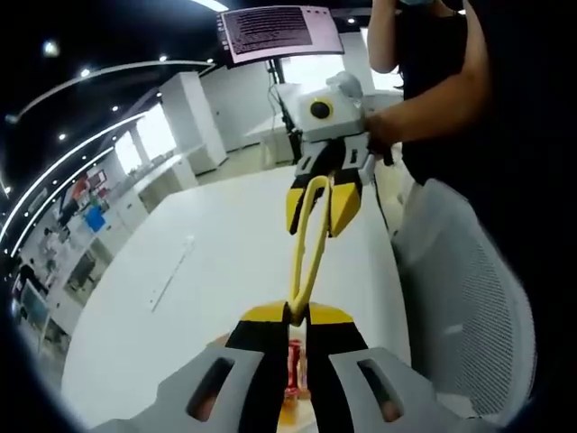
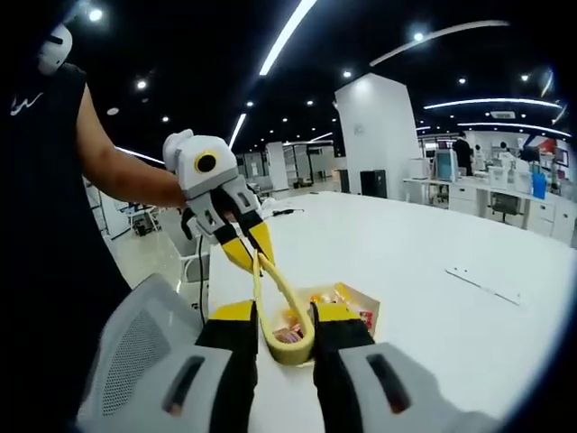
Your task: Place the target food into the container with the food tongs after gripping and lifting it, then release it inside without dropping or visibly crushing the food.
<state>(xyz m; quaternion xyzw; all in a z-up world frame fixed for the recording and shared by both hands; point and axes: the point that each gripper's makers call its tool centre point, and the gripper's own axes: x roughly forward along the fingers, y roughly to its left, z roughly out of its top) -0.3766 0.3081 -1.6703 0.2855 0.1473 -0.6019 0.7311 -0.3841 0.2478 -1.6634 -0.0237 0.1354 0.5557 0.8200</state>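
Left gripper (image 1: 298, 314), frame bottom: jaws pinched on one tip of yellow food tongs (image 1: 308, 236). Right gripper (image 1: 323, 206), upper centre, grips the wider end, jaws narrow around it. White table (image 1: 216, 298) beneath. Mesh chair back (image 1: 469, 298) at right; person (image 1: 451, 81) behind. Monitor (image 1: 278, 32) at top.

Right gripper view: open food container (image 2: 347, 302) just beyond the tongs' loop (image 2: 287, 329), holding yellow and red items; target food indistinct.
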